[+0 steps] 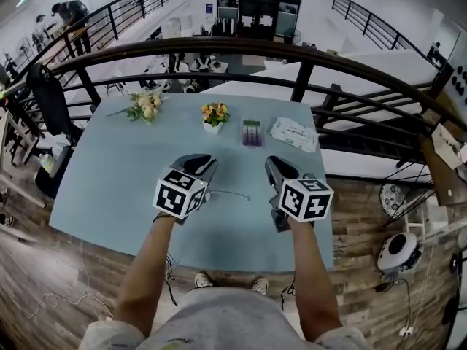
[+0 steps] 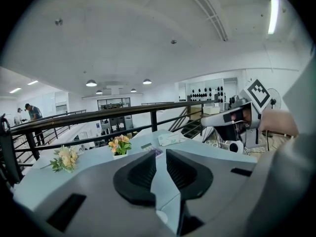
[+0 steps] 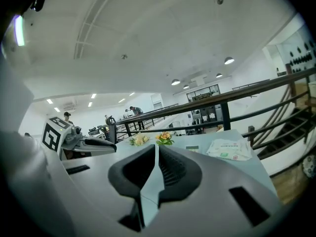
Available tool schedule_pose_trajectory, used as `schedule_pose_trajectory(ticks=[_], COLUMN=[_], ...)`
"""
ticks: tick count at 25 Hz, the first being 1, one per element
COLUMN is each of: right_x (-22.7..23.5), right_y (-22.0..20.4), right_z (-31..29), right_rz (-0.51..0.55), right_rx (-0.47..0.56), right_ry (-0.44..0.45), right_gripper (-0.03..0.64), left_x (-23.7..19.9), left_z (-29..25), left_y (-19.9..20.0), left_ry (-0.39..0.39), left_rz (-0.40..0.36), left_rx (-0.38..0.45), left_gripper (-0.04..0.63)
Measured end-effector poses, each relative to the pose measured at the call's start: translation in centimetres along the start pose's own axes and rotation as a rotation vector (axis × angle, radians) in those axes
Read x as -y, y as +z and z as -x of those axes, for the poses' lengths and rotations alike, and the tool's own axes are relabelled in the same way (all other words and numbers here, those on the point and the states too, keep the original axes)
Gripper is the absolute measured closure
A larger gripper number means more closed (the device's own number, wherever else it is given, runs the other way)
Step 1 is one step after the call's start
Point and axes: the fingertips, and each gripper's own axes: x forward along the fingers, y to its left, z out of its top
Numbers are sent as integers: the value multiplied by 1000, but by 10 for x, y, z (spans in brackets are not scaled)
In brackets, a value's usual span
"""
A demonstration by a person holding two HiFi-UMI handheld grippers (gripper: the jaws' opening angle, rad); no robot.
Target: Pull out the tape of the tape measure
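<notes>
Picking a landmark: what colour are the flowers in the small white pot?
Orange and yellow flowers; they show best in the head view.

Two grippers: left gripper [image 1: 198, 162], right gripper [image 1: 279, 166]; two flower bunches [image 1: 146, 106] [image 1: 214, 113]; one packet [image 1: 294, 133]; one purple box [image 1: 252, 132]; one table [image 1: 109, 188]

The head camera looks steeply down on the desk [image 1: 109, 195] from close above. The cameras on the left gripper [image 1: 201, 160] and right gripper [image 1: 276, 165] sit low behind their own jaws, facing almost level across the desk toward the railing [image 2: 98, 116]. All three views share the flowers [image 3: 164, 137].
</notes>
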Motion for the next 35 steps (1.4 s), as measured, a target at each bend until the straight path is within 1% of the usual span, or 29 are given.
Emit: schedule_pose_trajectory(ticks=[12, 18, 23, 30, 35], right_x=[-2, -3, -3, -6, -7], right_y=[21, 28, 34, 33, 33], right_z=[16, 22, 24, 24, 24], right_rz=[107, 117, 148, 182, 189], right_rx=[53, 89, 105, 107, 112], right_ry=[12, 13, 12, 12, 8], right_gripper=[612, 614, 614, 614, 614], left_x=[8, 7, 4, -4, -9], left_z=[14, 19, 23, 28, 31], left_y=[18, 19, 22, 25, 23], left_ry=[74, 105, 120, 150, 158], left_rz=[31, 35, 52, 81, 94], left_rx=[71, 82, 93, 119, 126], left_gripper=[559, 598, 598, 598, 598])
